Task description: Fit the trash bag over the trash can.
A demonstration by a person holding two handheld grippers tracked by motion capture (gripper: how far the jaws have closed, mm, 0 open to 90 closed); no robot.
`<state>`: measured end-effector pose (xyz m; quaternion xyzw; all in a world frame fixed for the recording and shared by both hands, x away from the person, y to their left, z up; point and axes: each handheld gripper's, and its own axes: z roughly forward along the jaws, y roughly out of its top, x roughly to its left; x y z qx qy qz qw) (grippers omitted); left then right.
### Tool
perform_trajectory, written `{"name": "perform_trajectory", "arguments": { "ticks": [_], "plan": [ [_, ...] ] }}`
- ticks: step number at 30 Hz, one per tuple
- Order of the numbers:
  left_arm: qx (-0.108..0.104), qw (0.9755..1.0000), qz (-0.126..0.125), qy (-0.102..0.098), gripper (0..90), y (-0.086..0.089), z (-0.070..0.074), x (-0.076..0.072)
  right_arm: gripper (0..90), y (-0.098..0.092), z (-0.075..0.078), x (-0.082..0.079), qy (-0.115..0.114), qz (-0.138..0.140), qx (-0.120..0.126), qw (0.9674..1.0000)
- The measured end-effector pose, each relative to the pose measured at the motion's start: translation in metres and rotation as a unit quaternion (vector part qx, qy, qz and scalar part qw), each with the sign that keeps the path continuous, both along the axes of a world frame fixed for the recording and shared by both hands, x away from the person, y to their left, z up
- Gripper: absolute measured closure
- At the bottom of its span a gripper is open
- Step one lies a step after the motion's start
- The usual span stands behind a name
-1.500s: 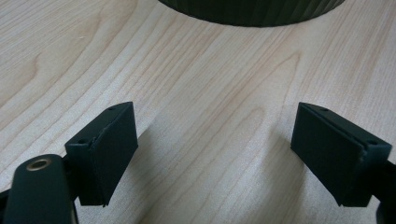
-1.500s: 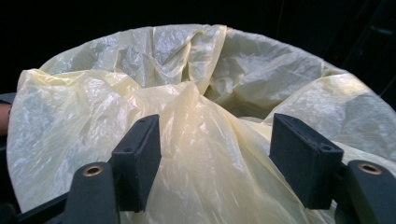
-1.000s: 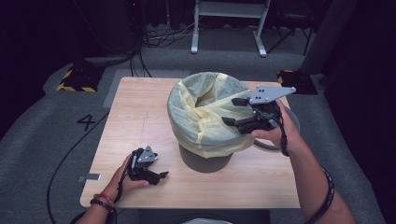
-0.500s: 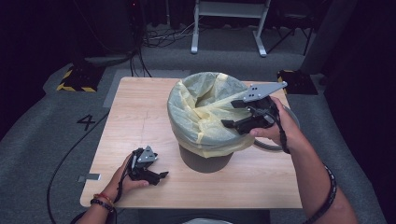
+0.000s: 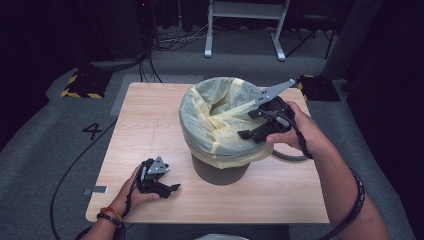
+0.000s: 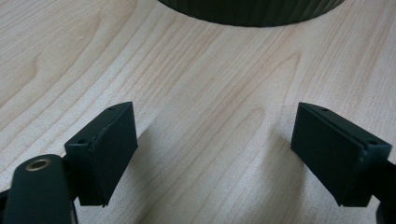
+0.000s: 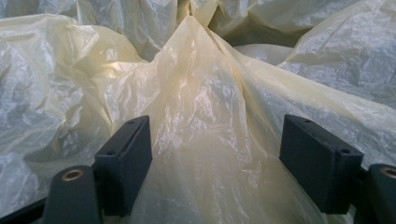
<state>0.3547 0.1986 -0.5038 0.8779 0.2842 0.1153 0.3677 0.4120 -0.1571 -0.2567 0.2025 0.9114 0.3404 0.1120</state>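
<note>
Pale wooden tabletop [image 5: 150, 125] carries a dark round bin [image 5: 220, 170] lined with crinkled yellow plastic bag [image 5: 220, 115]. Right tongs [image 5: 252, 124] have just been opening, released over a ridge of film; left tongs [image 5: 167, 189] rest released (idle). Best to pinch that ridge squarely.

Wooden table [image 5: 150, 120]; floor numeral 4 [image 5: 93, 130]; white stand [image 5: 245, 25] behind.

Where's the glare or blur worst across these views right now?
Right gripper view: shiny highlights on the yellow bag, its folds near the lens soft. Left gripper view: the table evenly lit, the bin's base slightly soft. High view: the bin bright, the room behind dark.
</note>
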Motion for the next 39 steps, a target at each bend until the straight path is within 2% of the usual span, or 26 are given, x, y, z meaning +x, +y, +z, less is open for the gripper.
{"name": "perform_trajectory", "arguments": {
  "ticks": [4, 14, 17, 21, 23, 24, 25, 27, 28, 29, 30, 33, 34, 36, 39],
  "plan": [
    [0.000, 1.0000, 0.000, 0.000, 14.5, 0.000, 0.000, 0.000, 23.9, 0.002, 0.001, 0.004, 0.013, 0.001, -0.012, 0.9999],
    [0.000, 1.0000, 0.000, 0.000, 14.4, 0.000, 0.000, 0.000, 23.2, 0.007, 0.002, 0.006, 0.021, 0.005, -0.036, 0.9991],
    [0.000, 1.0000, 0.000, 0.000, 14.4, 0.000, 0.000, 0.000, 23.3, 0.007, 0.002, 0.006, 0.019, 0.005, -0.034, 0.9992],
    [0.000, 1.0000, 0.000, 0.000, 14.5, 0.000, 0.000, 0.000, 25.0, 0.002, 0.003, 0.004, -0.001, 0.001, -0.005, 1.0000],
    [0.000, 1.0000, 0.000, 0.000, 14.5, 0.000, 0.000, 0.000, 24.9, -0.002, 0.004, 0.002, -0.009, 0.009, 0.022, 0.9997],
    [0.000, 1.0000, 0.000, 0.000, 14.4, 0.000, 0.000, 0.000, 24.8, -0.005, 0.005, 0.000, -0.028, 0.014, 0.042, 0.9986],
    [0.000, 1.0000, 0.000, 0.000, 14.5, 0.000, 0.000, 0.000, 24.8, -0.008, 0.006, -0.002, -0.045, 0.018, 0.065, 0.9967],
    [0.000, 1.0000, 0.000, 0.000, 14.4, 0.000, 0.000, 0.000, 24.1, -0.014, 0.008, -0.005, -0.065, 0.018, 0.100, 0.9927],
    [0.000, 1.0000, 0.000, 0.000, 14.4, 0.000, 0.000, 0.000, 24.1, -0.017, 0.008, -0.008, -0.088, 0.016, 0.115, 0.9893],
    [0.000, 1.0000, 0.000, 0.000, 14.5, 0.000, 0.000, 0.000, 25.5, -0.021, 0.008, -0.012, -0.130, 0.000, 0.141, 0.9814],
    [0.000, 1.0000, 0.000, 0.000, 14.5, 0.000, 0.000, 0.000, 27.0, -0.024, 0.008, -0.015, -0.151, -0.008, 0.164, 0.9748],
    [0.000, 1.0000, 0.000, 0.000, 14.5, 0.000, 0.000, 0.000, 25.0, -0.029, 0.003, -0.021, -0.177, -0.010, 0.187, 0.9662],
    [0.000, 1.0000, 0.000, 0.000, 14.5, 0.000, 0.000, 0.000, 24.1, -0.030, 0.001, -0.024, -0.183, -0.010, 0.187, 0.9652],
    [0.000, 1.0000, 0.000, 0.000, 14.5, 0.000, 0.000, 0.000, 24.5, -0.035, -0.004, -0.028, -0.199, -0.013, 0.196, 0.9602],
    [0.000, 1.0000, 0.000, 0.000, 14.5, 0.000, 0.000, 0.000, 24.5, -0.044, -0.008, -0.035, -0.202, -0.014, 0.214, 0.9557]
  ]
}}
